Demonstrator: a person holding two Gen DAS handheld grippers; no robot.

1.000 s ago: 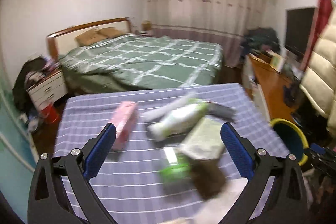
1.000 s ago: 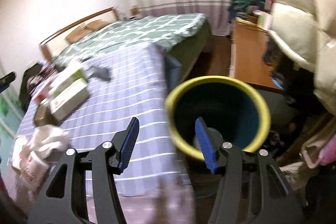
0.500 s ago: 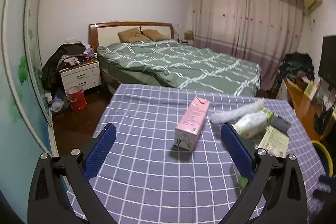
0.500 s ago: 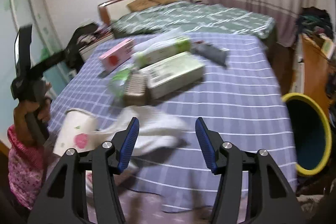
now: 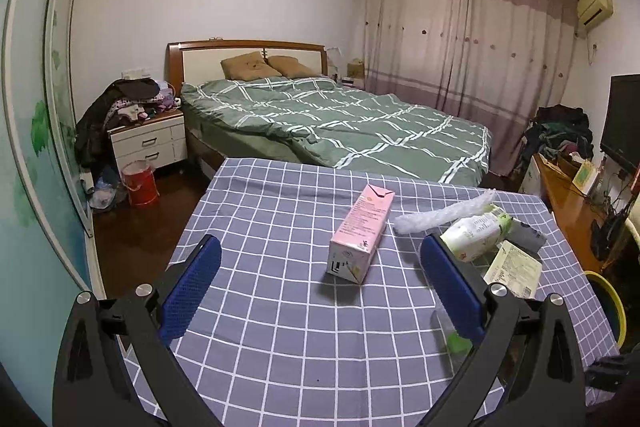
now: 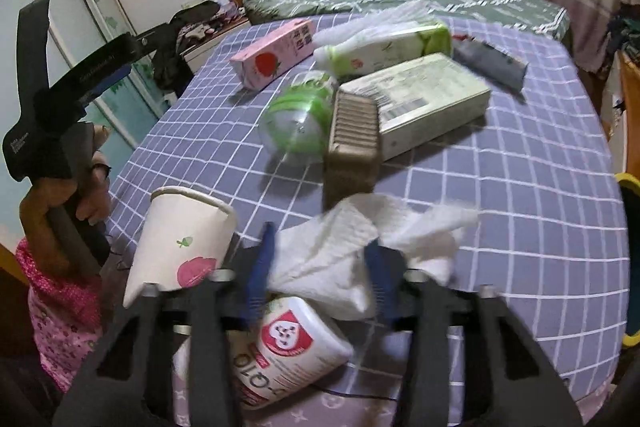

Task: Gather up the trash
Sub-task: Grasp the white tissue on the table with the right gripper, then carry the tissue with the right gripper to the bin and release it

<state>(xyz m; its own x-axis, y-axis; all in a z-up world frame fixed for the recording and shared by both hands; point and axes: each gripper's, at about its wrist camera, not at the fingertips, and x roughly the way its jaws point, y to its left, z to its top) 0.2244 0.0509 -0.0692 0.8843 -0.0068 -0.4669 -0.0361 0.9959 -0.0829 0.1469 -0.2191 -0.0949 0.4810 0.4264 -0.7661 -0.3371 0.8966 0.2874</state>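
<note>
While left gripper (image 5: 320, 267) gapes above table, right gripper (image 6: 320, 267) straddles crumpled tissue (image 6: 340, 247), unclosed.

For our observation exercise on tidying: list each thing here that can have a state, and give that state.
left gripper: open, empty
right gripper: open, around the tissue
tissue: crumpled, on the table
paper cup: lying tilted on its side
pink carton: lying flat
curtains: drawn shut

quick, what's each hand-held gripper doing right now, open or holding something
Left hand-held gripper: open, holding nothing, above the checked tablecloth.
Right hand-held gripper: open, fingers either side of the crumpled white tissue, not yet clamped.
</note>
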